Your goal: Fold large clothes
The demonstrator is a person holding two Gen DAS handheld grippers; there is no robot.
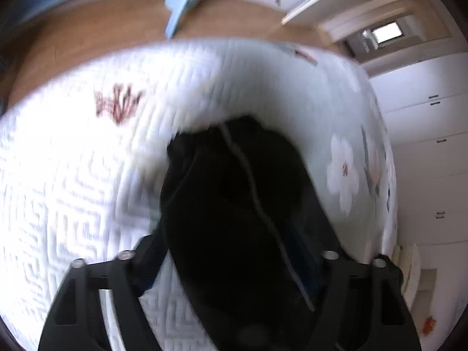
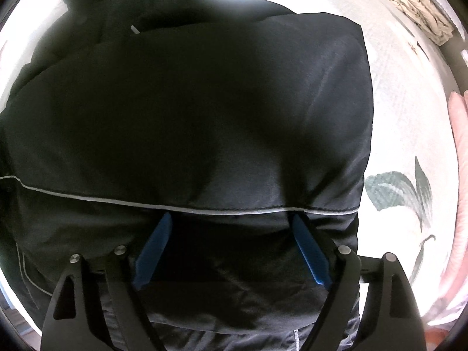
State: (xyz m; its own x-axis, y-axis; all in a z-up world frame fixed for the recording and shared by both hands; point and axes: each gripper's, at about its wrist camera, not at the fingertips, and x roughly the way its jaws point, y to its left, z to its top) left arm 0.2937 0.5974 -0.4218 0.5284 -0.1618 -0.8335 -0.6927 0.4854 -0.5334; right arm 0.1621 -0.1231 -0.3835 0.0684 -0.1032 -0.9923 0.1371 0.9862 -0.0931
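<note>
A large black padded jacket [image 2: 190, 111] with thin grey piping lies folded over on a white quilted bedspread [image 2: 403, 122]. My right gripper [image 2: 231, 219] is open, its blue pads [image 2: 307, 251] wide apart with their tips tucked under the jacket's piped fold edge. In the left wrist view, a bunch of the black jacket [image 1: 234, 204] fills the space between my left gripper's fingers and hangs above the bedspread [image 1: 73, 175]. My left gripper [image 1: 234, 251] looks shut on it, though the fabric hides the pads. The view is blurred.
The bedspread has flower and leaf prints [image 2: 397, 193]. Pink fabric [image 2: 459, 146] and a beige folded cloth [image 2: 424, 11] lie at the bed's right and far edges. Beyond the bed are wooden floor [image 1: 102, 23], white cupboards [image 1: 424, 146] and a doorway [image 1: 383, 35].
</note>
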